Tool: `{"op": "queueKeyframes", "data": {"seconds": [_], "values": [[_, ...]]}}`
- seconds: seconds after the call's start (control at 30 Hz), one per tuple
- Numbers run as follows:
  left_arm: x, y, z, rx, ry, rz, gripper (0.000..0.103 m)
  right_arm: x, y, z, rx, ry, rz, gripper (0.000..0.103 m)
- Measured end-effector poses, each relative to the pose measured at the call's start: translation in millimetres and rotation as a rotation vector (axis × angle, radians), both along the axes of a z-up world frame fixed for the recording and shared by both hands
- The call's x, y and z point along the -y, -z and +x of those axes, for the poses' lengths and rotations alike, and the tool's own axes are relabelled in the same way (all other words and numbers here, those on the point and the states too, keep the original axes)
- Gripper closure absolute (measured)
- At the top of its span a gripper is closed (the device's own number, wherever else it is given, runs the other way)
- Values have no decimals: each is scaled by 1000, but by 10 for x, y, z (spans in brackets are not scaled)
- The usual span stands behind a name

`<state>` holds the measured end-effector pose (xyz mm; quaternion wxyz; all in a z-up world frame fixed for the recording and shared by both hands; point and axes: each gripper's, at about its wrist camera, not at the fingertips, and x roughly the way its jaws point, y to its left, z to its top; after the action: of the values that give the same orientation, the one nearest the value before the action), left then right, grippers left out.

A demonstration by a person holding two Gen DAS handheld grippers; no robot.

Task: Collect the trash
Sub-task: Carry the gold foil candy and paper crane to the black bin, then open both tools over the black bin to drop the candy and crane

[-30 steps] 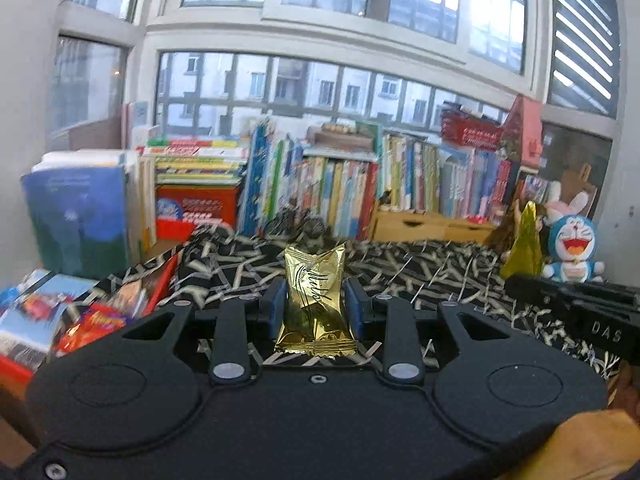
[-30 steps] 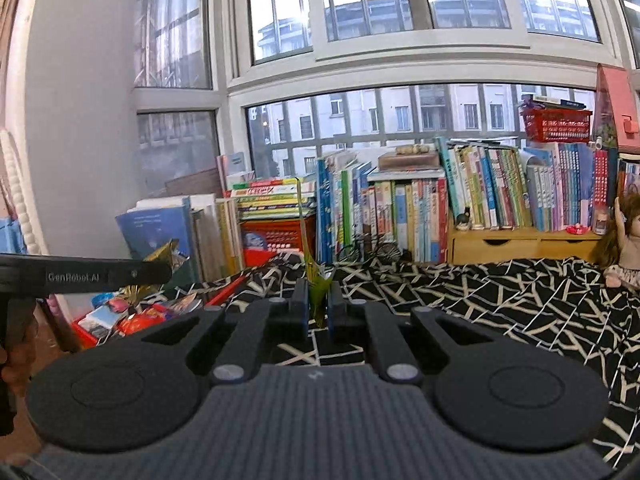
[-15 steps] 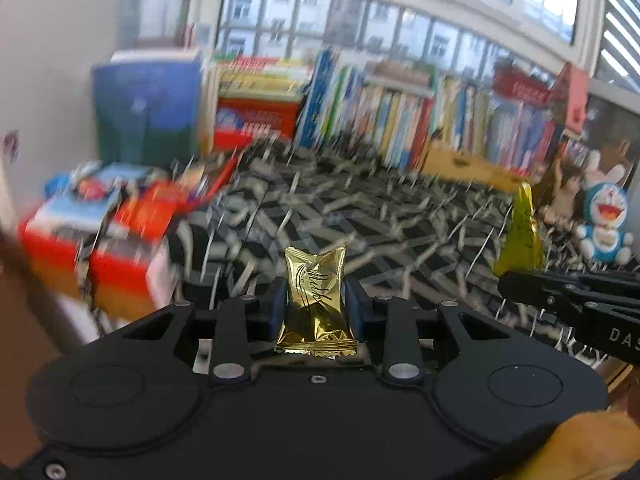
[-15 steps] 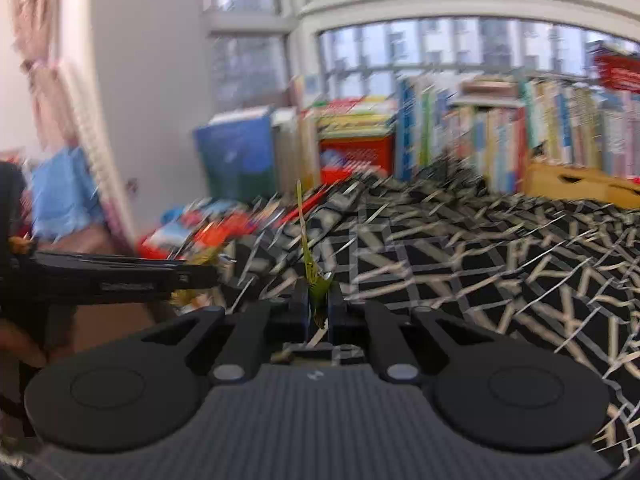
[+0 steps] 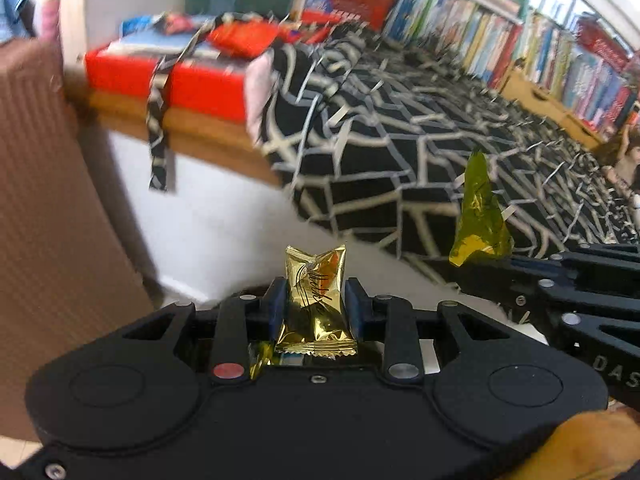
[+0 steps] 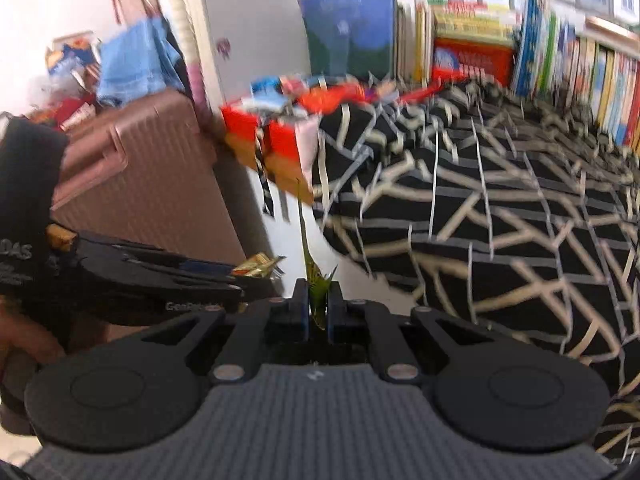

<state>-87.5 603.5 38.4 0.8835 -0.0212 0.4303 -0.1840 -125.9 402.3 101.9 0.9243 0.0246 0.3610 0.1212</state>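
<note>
My left gripper is shut on a gold foil candy wrapper that stands upright between its blue pads. A thin green-gold wrapper, seen edge-on, is pinched in my right gripper. In the left wrist view that same green-gold wrapper sticks up from the right gripper at the right edge. In the right wrist view the left gripper reaches in from the left with the gold wrapper at its tip. Both grippers hang beside the edge of the black-and-white patterned cover.
A ribbed brown suitcase stands at the left, with clothes and clutter on top. Red boxes and magazines lie at the platform's corner above a white side panel. A row of books lines the far edge under the windows.
Both grippers have swung left and sunk, tilting downward: the windows have left the view and the suitcase and platform edge have come in. Each wrapper stays held as before.
</note>
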Motion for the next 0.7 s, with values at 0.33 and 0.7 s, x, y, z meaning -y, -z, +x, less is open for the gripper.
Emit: {"op": "queueKeyframes", "data": {"seconds": [0.33,0.7], "values": [[4,224,124,-51,-14,37,73,8,324,221,-133,48,-53,91],[-22,363,334,-88,-129,83,7,114,453,489,-150,119,-124,19]]}}
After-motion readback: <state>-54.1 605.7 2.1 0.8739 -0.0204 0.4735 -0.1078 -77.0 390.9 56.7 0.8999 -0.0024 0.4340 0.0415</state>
